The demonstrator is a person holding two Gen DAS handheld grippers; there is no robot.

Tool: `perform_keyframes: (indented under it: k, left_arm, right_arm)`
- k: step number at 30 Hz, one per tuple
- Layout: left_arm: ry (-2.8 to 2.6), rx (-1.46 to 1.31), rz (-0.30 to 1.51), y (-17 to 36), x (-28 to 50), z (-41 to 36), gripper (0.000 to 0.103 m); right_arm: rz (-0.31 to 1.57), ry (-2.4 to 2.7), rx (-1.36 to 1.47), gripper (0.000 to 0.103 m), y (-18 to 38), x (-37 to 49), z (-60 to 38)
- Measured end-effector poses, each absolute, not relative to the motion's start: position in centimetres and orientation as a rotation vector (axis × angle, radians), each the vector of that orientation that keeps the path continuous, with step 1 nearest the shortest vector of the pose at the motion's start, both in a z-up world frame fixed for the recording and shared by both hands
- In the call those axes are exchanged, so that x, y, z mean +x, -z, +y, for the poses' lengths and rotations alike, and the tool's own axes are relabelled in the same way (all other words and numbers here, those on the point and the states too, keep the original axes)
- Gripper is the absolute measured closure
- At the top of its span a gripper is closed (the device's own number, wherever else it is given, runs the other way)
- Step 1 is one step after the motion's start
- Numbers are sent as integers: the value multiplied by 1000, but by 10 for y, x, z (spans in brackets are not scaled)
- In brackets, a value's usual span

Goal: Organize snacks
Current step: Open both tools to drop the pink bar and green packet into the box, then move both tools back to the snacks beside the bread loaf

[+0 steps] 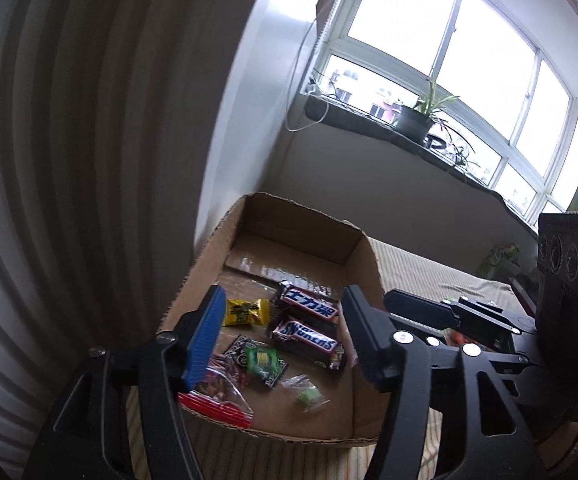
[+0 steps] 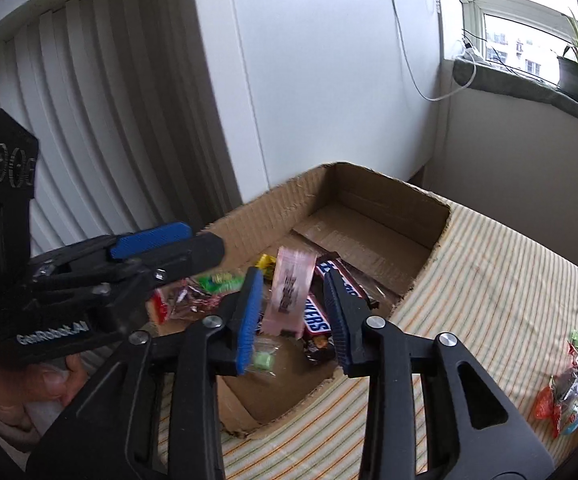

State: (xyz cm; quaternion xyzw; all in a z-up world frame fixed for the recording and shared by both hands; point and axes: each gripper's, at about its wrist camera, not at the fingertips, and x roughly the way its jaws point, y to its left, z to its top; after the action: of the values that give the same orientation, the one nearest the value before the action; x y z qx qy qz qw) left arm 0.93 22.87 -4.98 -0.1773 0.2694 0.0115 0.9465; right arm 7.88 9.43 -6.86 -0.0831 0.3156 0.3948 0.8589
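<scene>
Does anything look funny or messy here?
Yes. A pink packet hangs tilted in the air between the open fingers of the right gripper, above the cardboard box, as if just dropped. A few wrapped sweets also lie outside the box on the striped cloth.

Open left tool (image 1: 285, 330) over snack box (image 1: 363, 276)

pink packet (image 2: 289, 292) motion-blurred, print unreadable, table-edge sweets (image 2: 565, 396) partly cropped
</scene>
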Motion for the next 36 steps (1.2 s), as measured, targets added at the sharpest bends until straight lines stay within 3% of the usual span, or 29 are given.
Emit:
perform_keyframes:
  k: [1, 2, 9, 11, 13, 36]
  left_arm:
    - [-30, -370, 545, 50, 8, 232, 34]
    - [-36, -376, 542, 50, 7, 235, 34]
    - [-56, -415, 533, 47, 2, 244, 34]
    - [-53, -409, 525, 43, -2, 242, 34]
    - [-50, -403, 520, 40, -4, 239, 34]
    - [56, -259, 545, 14, 7, 156, 32]
  right_arm:
    - [669, -834, -160, 47, 71, 80, 91]
    - [667, -836, -147, 44, 72, 80, 87]
    - [670, -815, -139, 42, 81, 68, 68]
    - [654, -795, -135, 31, 81, 63, 65]
    - [638, -787, -119, 28, 78, 59, 63]
    - [591, -701, 6, 27, 65, 51, -12]
